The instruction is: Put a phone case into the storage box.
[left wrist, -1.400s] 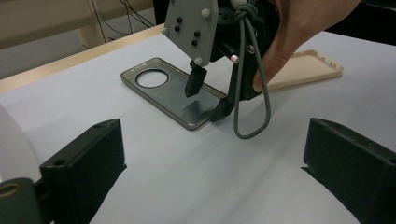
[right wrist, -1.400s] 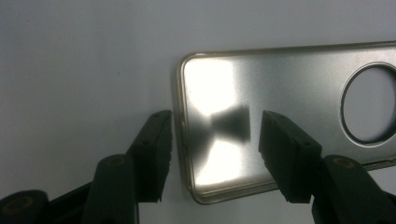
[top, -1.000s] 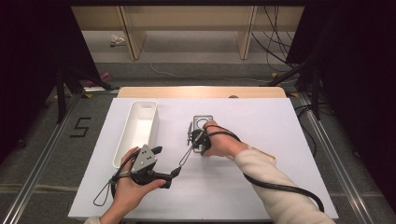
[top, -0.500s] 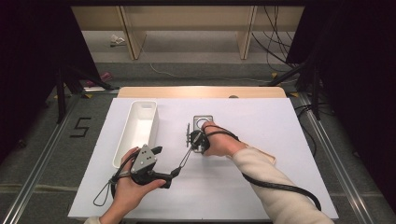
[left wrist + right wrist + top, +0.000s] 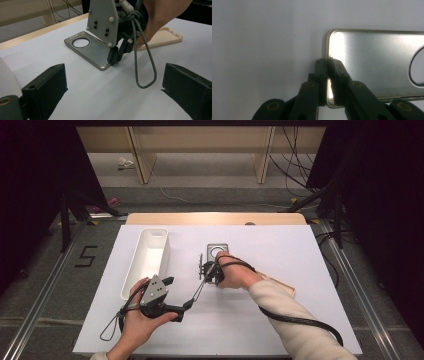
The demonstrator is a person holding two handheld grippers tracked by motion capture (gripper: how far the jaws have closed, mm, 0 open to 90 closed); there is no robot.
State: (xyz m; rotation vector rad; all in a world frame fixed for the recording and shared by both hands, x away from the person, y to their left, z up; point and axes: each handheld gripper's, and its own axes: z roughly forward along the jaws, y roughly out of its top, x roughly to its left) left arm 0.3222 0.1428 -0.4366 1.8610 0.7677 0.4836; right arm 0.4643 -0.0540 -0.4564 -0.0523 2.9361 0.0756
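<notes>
Right gripper view: right gripper with jaws clenched on the short bottom rim of the phone case, one jaw outside the edge, one just inside on the floor of the shell. Case lying flat on the white surface, open side up, near the middle of it; white tray well apart from the case on its left, cream-coloured case just beyond it on the right hand's side, partly hidden by that hand. Look of the case: thin metallic shell, brushed silver floor, pale gold raised rim, rounded corners, one large round camera cutout at the end far from the grip. Handling, judged: light, stiff, hard and smooth, so likely slippery between the pads; held by one thin rim only, so liable to pivot or slide out if swung fast. Not fragile, though the thin rim could scuff or bend under heavy squeeze. Best hold: across the rim as now, mid-way along the short edge, or mid-way along a long side for better balance. Lying flush on the surface, no way under it except by the raised lip. Left gripper near the case, on the tray's side, jaws released and wide apart, holding nothing, pointed toward the case.
</notes>
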